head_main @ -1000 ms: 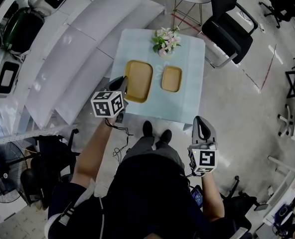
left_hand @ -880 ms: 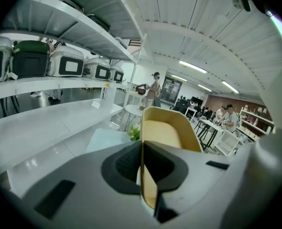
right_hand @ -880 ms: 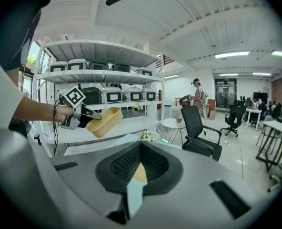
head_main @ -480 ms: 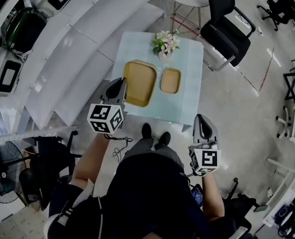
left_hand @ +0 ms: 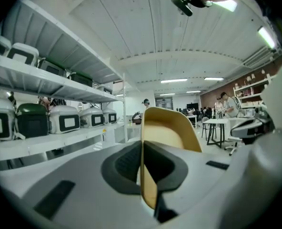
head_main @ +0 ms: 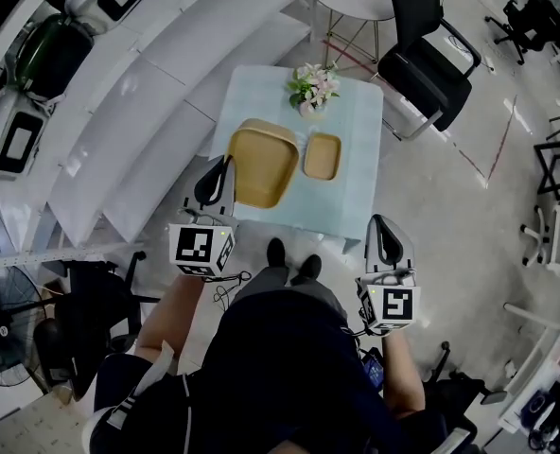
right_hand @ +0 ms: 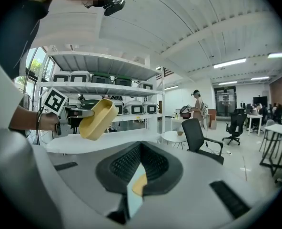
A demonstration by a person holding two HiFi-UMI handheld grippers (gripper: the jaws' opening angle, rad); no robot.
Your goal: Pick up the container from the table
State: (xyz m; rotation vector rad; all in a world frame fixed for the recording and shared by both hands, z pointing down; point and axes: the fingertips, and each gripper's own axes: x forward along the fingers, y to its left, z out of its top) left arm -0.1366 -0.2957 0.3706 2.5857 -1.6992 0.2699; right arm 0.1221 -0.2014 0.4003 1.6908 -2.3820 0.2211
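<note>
Left gripper (head_main: 221, 165): clamped tight on the container's rim.
Container (head_main: 261, 164): yellow, tilted, held in the air above the table (head_main: 358, 197).
Right gripper (head_main: 381, 225): jaws together, empty, near the table's edge.

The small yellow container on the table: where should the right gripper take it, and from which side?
Probably by its near rim wall, one jaw inside, one outside, with the right gripper coming from the person's side. The small container lies open side up, with a thin raised wall, and the flowers stand just beyond its far end.
</note>
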